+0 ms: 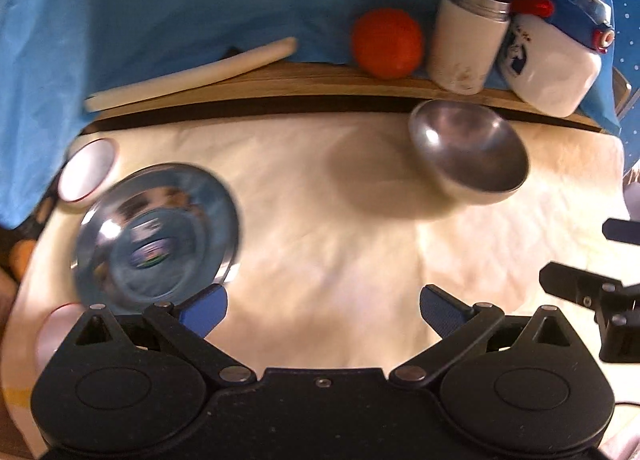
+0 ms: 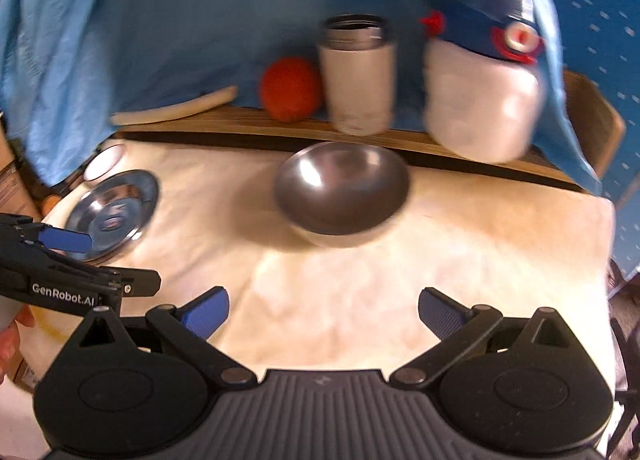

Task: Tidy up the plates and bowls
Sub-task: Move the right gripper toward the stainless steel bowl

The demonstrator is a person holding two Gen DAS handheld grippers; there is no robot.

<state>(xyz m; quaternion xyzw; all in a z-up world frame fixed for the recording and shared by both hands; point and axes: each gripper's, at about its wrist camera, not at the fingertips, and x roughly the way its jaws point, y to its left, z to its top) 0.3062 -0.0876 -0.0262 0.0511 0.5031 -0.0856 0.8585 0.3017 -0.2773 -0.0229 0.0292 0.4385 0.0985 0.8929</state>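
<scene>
A shiny steel plate (image 1: 158, 232) lies on the cream cloth at the left, also seen as the steel plate (image 2: 114, 212) in the right wrist view. A steel bowl (image 1: 470, 152) stands upright at the far right; in the right wrist view this bowl (image 2: 342, 192) sits straight ahead. My left gripper (image 1: 323, 310) is open, its left pad close beside the plate's near rim. My right gripper (image 2: 324, 314) is open and empty, short of the bowl. The left gripper (image 2: 72, 260) shows at the right wrist view's left edge.
A wooden shelf (image 1: 320, 80) at the back carries a white stick (image 1: 192, 74), an orange fruit (image 1: 387, 42), a white steel-rimmed cup (image 1: 466, 36) and a white-and-blue jug (image 1: 556, 60). A small white dish (image 1: 86, 172) lies far left. Blue cloth (image 1: 160, 0) hangs behind.
</scene>
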